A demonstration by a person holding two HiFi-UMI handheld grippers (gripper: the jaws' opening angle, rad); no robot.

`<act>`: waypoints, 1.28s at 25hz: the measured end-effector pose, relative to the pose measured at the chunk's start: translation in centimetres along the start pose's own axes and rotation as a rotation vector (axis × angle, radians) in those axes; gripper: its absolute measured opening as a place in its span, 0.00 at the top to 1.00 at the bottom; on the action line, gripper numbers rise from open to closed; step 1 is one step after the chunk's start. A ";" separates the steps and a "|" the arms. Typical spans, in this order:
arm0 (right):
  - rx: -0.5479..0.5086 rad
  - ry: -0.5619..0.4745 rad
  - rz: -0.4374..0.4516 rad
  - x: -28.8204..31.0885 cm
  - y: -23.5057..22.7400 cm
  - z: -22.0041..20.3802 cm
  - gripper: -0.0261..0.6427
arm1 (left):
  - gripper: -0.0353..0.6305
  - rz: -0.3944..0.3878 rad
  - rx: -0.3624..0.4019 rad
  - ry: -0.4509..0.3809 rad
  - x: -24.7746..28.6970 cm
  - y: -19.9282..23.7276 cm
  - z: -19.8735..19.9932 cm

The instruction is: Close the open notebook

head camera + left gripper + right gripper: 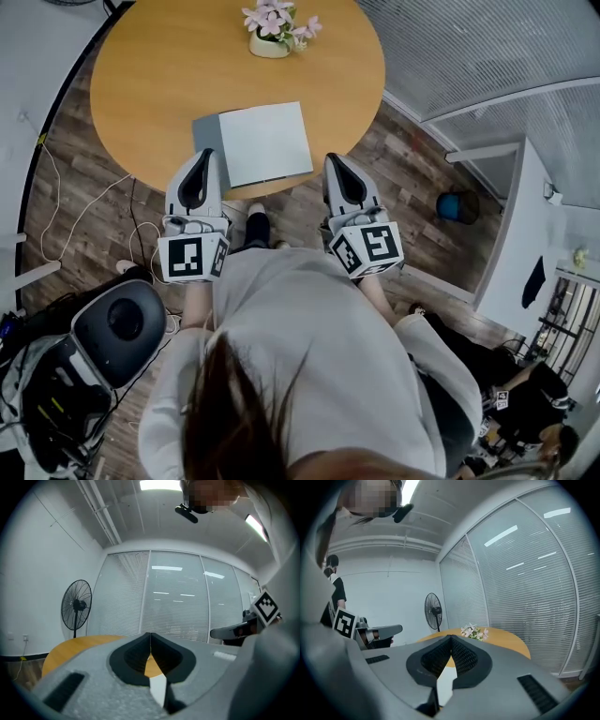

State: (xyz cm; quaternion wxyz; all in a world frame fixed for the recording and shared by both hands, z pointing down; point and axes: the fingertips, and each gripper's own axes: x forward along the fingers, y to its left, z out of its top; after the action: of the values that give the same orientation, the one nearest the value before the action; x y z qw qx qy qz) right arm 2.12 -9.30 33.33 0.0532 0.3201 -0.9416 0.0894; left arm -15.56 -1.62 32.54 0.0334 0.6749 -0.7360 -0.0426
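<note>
Below the person's white shirt [309,347], the grey left tool [208,153] and right tool [333,157], both pressed together and empty, flank the white-and-grey paper notebook [267,141] at the near edge of the round orange wooden desk [159,66]; likely light and floppy, it is best taken by a leaf's free edge.

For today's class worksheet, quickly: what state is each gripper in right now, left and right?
Grey left gripper: closed, holding nothing.
Grey right gripper: closed, holding nothing.
</note>
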 end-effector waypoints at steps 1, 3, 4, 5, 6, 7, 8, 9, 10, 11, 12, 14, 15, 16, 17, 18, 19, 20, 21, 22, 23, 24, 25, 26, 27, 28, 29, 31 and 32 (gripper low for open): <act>0.001 -0.003 -0.004 0.5 0.1 0.1 0.96 | 0.92 -0.008 -0.003 0.000 0.3 0.4 0.0; 0.001 -0.007 -0.007 1.6 0.3 0.2 0.96 | 0.92 -0.021 -0.015 -0.001 1.0 1.4 -0.2; 0.002 -0.009 -0.010 1.8 0.5 0.3 0.96 | 0.92 -0.024 -0.021 -0.002 1.0 1.8 -0.1; 0.003 -0.011 -0.016 1.9 0.8 0.4 0.96 | 0.92 -0.026 -0.027 -0.003 0.9 2.1 0.0; 0.005 -0.012 -0.021 2.1 0.8 0.4 0.96 | 0.92 -0.027 -0.030 -0.003 1.1 2.3 0.0; 0.007 -0.011 -0.024 2.6 0.5 0.3 0.96 | 0.92 -0.027 -0.032 0.001 1.7 2.6 -0.2; 0.009 -0.006 -0.024 3.2 0.1 0.3 0.96 | 0.92 -0.025 -0.034 0.007 2.4 2.8 -0.4; 0.011 -0.002 -0.023 3.7 -0.3 0.2 0.96 | 0.92 -0.022 -0.034 0.014 3.0 2.9 -0.7; 0.014 0.000 -0.022 4.0 -0.6 0.3 0.96 | 0.92 -0.018 -0.031 0.021 3.3 3.0 -0.8; 0.017 0.000 -0.022 4.1 -0.7 0.5 0.96 | 0.92 -0.016 -0.026 0.027 3.3 3.0 -0.7; 0.019 -0.001 -0.021 3.9 -0.6 0.7 0.96 | 0.92 -0.014 -0.019 0.032 3.1 2.9 -0.5; 0.023 -0.002 -0.017 3.7 -0.5 1.1 0.96 | 0.92 -0.010 -0.010 0.042 2.6 2.8 -0.2; 0.024 0.000 -0.013 3.8 -0.5 1.2 0.96 | 0.92 -0.006 -0.009 0.046 2.6 2.8 -0.2; 0.024 0.002 -0.008 4.0 -0.6 1.2 0.96 | 0.92 0.000 -0.009 0.051 2.6 2.9 -0.3; 0.024 0.003 -0.003 4.4 -0.7 1.1 0.96 | 0.92 0.010 -0.009 0.056 2.7 3.2 -0.5; 0.025 0.003 0.002 4.8 -0.9 1.0 0.96 | 0.92 0.022 -0.010 0.060 2.9 3.4 -0.7; 0.025 0.003 0.009 5.1 -1.0 0.9 0.96 | 0.92 0.036 -0.012 0.064 3.0 3.7 -1.0; 0.024 0.004 0.018 5.5 -1.2 0.8 0.96 | 0.92 0.050 -0.014 0.067 3.2 4.0 -1.2; 0.023 0.004 0.027 5.9 -1.4 0.8 0.96 | 0.92 0.063 -0.014 0.071 3.3 4.2 -1.3; 0.021 0.006 0.037 6.3 -1.6 0.8 0.96 | 0.92 0.075 -0.014 0.076 3.5 4.4 -1.5; 0.019 0.010 0.049 6.7 -1.7 0.7 0.96 | 0.92 0.088 -0.013 0.082 3.7 4.6 -1.7; 0.019 0.013 0.059 7.1 -1.9 0.7 0.96 | 0.92 0.102 -0.013 0.087 3.9 4.8 -1.9; 0.021 0.016 0.066 7.5 -2.2 0.6 0.96 | 0.92 0.117 -0.013 0.092 4.1 5.1 -2.1; 0.025 0.017 0.071 7.8 -2.4 0.7 0.96 | 0.92 0.133 -0.014 0.095 4.2 5.2 -2.2; 0.026 0.018 0.077 8.2 -2.7 0.8 0.96 | 0.92 0.148 -0.013 0.097 4.2 5.4 -2.2; 0.024 0.018 0.087 8.4 -2.9 0.9 0.96 | 0.92 0.163 -0.010 0.099 4.3 5.5 -2.2; 0.021 0.017 0.096 8.7 -3.0 1.1 0.96 | 0.92 0.178 -0.006 0.100 4.3 5.7 -2.2; 0.024 0.014 0.107 9.1 -3.4 1.3 0.96 | 0.92 0.206 -0.002 0.098 4.3 6.0 -2.1; 0.028 0.013 0.109 9.2 -3.6 1.4 0.96 | 0.92 0.220 -0.002 0.096 4.2 6.2 -2.0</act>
State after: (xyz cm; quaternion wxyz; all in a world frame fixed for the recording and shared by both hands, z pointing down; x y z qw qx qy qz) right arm -3.04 -17.87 33.89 0.0500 0.2684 -0.9560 0.1073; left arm -21.89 -5.32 35.17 0.0737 0.5913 -0.8030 -0.0072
